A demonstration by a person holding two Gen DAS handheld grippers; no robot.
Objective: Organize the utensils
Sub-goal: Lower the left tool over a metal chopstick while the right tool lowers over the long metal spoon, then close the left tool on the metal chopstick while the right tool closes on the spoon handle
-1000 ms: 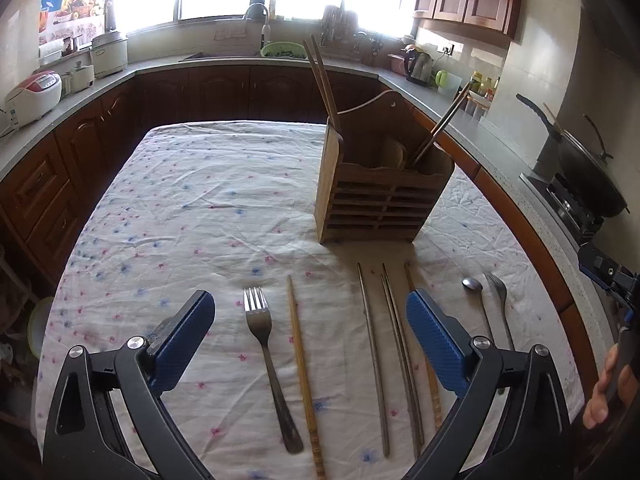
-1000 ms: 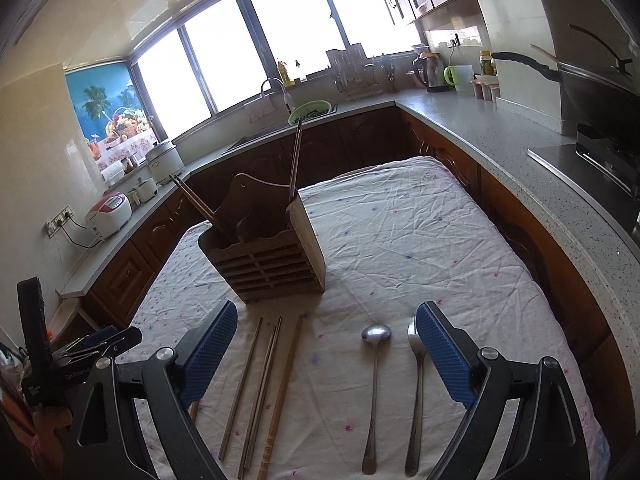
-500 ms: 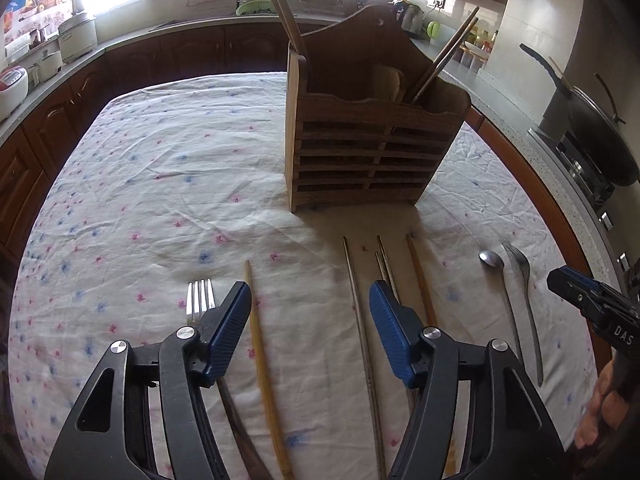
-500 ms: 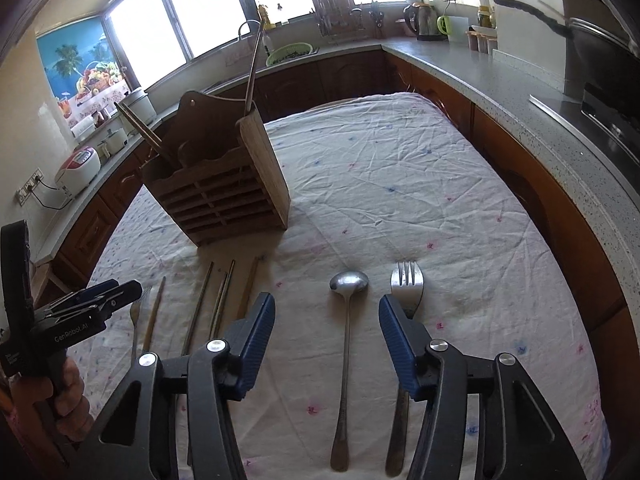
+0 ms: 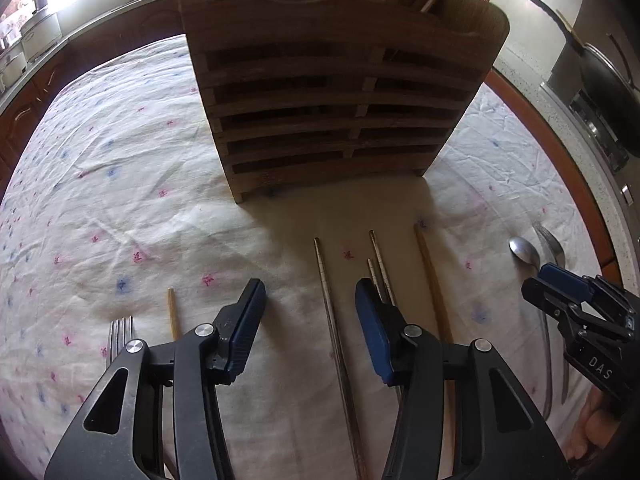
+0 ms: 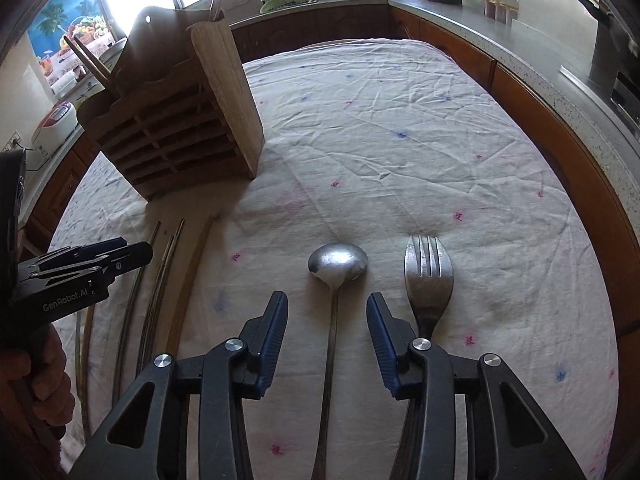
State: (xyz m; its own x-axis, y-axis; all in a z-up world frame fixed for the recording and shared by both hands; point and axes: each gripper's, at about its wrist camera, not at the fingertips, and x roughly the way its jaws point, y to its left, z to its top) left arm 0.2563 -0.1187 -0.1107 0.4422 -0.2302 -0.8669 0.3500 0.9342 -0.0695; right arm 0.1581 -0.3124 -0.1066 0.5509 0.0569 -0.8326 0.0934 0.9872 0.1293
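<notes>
Our left hand-held gripper (image 5: 310, 300) and right hand-held gripper (image 6: 327, 314) hover open and empty; most utensils, including the spoon (image 6: 338, 264), lie outside the wooden holder (image 5: 332, 92).

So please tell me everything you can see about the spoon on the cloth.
The spoon is plain grey metal with a dull, slightly stained oval bowl and a long thin handle. It lies flat on the flowered tablecloth, bowl toward the wooden holder, handle running back toward the camera. The handle passes between the two open blue pads of the right claw, which do not appear to touch it. A fork lies parallel just to its right, apart from it.
</notes>
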